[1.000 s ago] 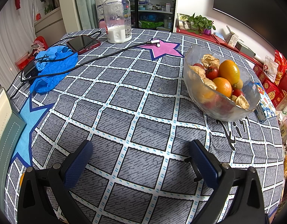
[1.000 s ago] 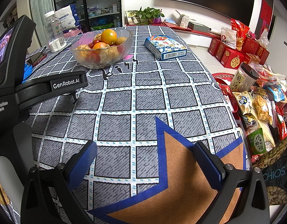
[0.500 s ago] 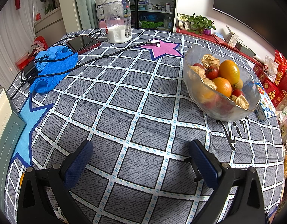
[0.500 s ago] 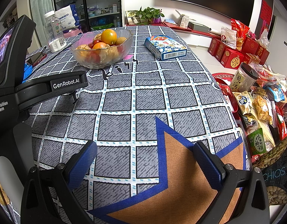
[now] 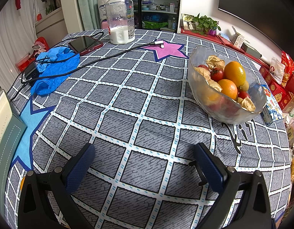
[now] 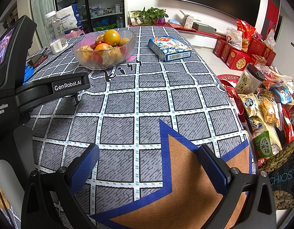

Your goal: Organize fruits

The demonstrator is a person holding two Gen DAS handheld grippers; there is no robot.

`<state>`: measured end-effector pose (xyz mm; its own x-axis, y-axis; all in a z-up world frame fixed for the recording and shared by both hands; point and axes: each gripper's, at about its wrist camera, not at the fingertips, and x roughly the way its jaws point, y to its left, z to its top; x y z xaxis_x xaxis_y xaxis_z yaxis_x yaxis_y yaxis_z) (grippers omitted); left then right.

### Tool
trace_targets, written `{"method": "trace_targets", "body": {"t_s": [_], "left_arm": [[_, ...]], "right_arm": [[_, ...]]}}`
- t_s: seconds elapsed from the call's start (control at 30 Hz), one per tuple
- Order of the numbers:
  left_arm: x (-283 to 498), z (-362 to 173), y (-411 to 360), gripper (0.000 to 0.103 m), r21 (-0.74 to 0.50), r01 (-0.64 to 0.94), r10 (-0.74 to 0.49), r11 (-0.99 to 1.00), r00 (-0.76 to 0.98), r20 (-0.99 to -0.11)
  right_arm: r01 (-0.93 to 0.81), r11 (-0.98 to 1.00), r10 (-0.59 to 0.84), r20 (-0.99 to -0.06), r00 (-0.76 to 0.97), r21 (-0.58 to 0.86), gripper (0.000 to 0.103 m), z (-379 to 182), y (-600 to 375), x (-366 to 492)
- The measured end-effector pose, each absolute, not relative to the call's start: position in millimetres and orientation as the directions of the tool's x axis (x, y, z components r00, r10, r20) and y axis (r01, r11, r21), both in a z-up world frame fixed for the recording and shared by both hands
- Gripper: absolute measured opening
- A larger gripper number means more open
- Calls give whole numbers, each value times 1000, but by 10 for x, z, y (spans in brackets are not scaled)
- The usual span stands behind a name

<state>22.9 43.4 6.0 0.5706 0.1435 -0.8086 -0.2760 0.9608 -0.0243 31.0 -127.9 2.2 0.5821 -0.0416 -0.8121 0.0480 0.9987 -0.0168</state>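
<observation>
A clear glass bowl point(image 5: 204, 99) stands on the checked tablecloth, holding oranges point(image 5: 234, 72), small red tomatoes point(image 5: 217, 74) and papery husked fruits point(image 5: 215, 62). It also shows in the right wrist view point(image 6: 108, 61) at the far left. My left gripper point(image 5: 143, 153) is open and empty, low over the cloth, with the bowl ahead to its right. My right gripper point(image 6: 148, 153) is open and empty over a brown star patch near the table's front edge. The left gripper's body point(image 6: 51, 89) shows at the left of the right wrist view.
A plastic bottle point(image 5: 120, 15), a red phone point(image 5: 85, 43), a black cable point(image 5: 108, 55) and blue gloves point(image 5: 53, 70) lie at the far left. A blue box point(image 6: 169, 47) lies right of the bowl. Snack packets point(image 6: 265, 110) crowd beyond the table's right edge.
</observation>
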Motion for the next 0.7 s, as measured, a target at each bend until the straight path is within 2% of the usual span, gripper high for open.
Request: {"method": "trace_targets", "body": {"t_s": [0.7], "left_arm": [[230, 60, 435, 103, -24, -275, 143, 961, 570, -809]], "right_arm": [[48, 999, -41, -812, 582, -16, 103, 17, -1288, 315]]}}
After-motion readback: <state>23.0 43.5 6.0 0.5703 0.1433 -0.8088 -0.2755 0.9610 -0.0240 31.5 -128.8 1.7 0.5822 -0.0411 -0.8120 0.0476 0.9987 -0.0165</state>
